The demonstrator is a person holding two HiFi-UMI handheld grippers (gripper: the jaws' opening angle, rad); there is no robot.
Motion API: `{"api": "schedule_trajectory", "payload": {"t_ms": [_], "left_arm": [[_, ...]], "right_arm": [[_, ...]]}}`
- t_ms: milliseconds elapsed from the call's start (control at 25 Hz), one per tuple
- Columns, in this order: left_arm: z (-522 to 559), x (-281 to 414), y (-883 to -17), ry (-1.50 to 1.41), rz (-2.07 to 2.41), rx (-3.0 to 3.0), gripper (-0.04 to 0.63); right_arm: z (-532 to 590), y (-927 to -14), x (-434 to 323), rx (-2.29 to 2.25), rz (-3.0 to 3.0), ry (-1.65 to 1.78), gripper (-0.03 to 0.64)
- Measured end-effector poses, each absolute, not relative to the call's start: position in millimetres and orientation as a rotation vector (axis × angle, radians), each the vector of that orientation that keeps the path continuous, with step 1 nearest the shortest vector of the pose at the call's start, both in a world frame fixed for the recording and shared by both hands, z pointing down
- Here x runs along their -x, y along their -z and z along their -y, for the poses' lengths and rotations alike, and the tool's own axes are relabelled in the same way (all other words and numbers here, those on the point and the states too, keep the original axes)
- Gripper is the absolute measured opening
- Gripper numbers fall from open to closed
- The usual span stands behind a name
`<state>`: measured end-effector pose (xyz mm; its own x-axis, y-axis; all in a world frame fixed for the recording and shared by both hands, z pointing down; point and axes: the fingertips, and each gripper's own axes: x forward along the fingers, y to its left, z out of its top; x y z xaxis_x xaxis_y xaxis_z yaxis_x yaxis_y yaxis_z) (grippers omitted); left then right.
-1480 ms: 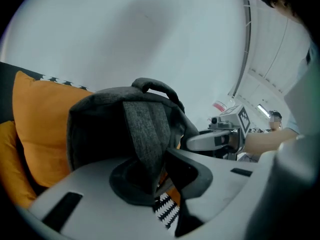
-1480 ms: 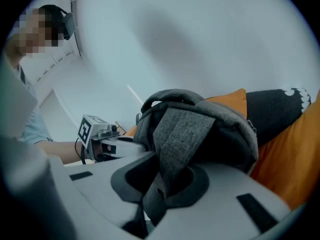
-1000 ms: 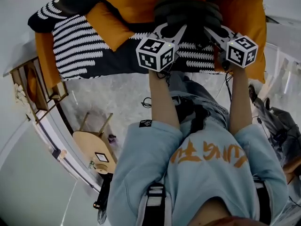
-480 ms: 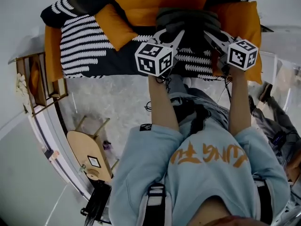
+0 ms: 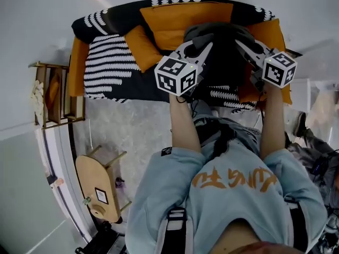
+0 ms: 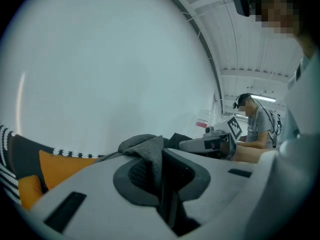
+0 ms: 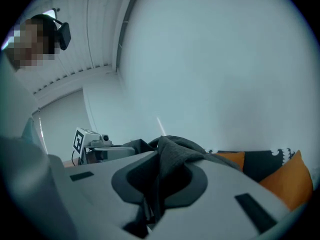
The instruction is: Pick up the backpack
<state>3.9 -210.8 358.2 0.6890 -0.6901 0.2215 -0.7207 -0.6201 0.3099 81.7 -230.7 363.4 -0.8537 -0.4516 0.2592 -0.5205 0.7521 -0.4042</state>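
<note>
Left gripper: jaws closing, a fold of the backpack pinched between them; right gripper: jaws nearly together, clamped on another fold. The backpack is dark grey woven cloth, slumped and creased, slung between the two grippers over the sofa, with orange cushions behind it. Only the gripper views show the weave and the pinch itself; the left one also shows a seated person far off. Only the head view shows the sofa whole, and a stool on the floor.
</note>
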Motion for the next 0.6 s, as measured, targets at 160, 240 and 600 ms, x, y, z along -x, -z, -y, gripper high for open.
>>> {"api": "schedule_trajectory", "payload": {"t_ms": [160,240,600], "left_arm": [[195,-9,-314,-0.068,1.134,-2.622,0.048],[184,-13,-298,-0.043,1.152,-2.652,0.046],[156,-23,-261,-0.008,1.171,-2.726,0.046]], "right_arm": [[212,-318,-87,-0.776,2.905,-0.559,0.048],[200,-303,-92,-0.775,2.936,-0.51,0.048],[170,-266,-104,-0.787,3.025,-0.402,0.048]]}}
